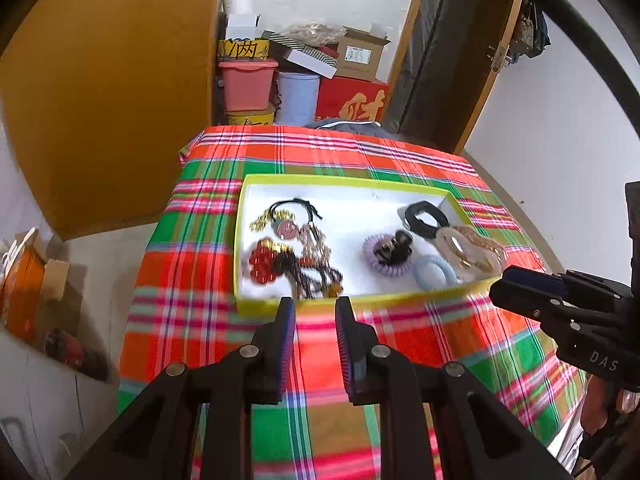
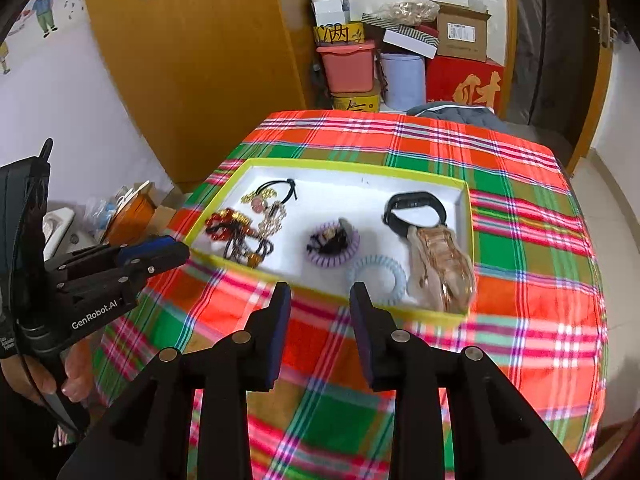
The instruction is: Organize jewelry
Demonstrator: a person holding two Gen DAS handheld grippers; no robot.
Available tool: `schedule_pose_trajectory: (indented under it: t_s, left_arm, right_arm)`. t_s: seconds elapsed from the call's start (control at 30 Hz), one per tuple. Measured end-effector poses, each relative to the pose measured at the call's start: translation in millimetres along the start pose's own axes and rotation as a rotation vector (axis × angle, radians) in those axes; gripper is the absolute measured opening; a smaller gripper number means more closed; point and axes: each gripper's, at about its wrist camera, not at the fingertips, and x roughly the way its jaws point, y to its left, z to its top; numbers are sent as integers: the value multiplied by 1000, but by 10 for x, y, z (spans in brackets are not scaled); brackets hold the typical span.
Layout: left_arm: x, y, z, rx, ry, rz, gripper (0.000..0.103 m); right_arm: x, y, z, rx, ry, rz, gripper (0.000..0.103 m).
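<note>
With both the left gripper (image 1: 315,310) and right gripper (image 2: 320,296) released and empty short of the yellow-rimmed tray (image 1: 256,307), the risk I see is snagging the tangled bead necklaces (image 1: 296,260) at the tray's 8 o'clock corner and dragging several pieces out together.

woven plaid cloth tablecloth (image 1: 360,344), matt white-lined tray (image 1: 352,216), glossy red beads (image 1: 262,264)
</note>
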Motion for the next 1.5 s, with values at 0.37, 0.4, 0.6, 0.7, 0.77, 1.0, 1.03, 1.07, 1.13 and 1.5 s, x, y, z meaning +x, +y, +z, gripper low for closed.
schedule_pose_trajectory:
  t_s: [0.37,0.4,0.6,0.7,0.77,1.0,1.03,1.07,1.13,1.5]
  left_arm:
    - [-352,-120,-383,-22,7,41,31]
    - [-376,-124,-411,-25,10,42,31]
    - [-484,-180,-595,-31,32,42,31]
    - [-516,-207,-669,-37,40,40,31]
    - [-534,-240,-702,-34,40,44,31]
    - [-538,-316,-733,-17,51,42,31]
    - [-528,-314,-730,-19,54,41,31]
    - [-517,-310,-729,-21,57,41,31]
    - [-481,-298,-718,-27,65,42,31]
    - [-366,-256,-712,-42,90,32,31]
  right_arm:
    - [-354,128,-409,-45,-7,-33,33]
    - [-383,133,-451,-45,-7,-35,33]
    - [-508,135,-648,-29,-3,-47,34]
    - [-535,147,-701,-21,-1,-49,34]
    - [-549,142,-720,-21,-1,-50,34]
    - [-553,127,-760,-16,0,-55,34]
    - [-547,125,-765,-16,0,-56,34]
    - [-538,120,-765,-15,2,-57,34]
    - [-515,100,-761,-11,7,-58,34]
    - [-460,62,-726,-3,11,-68,34]
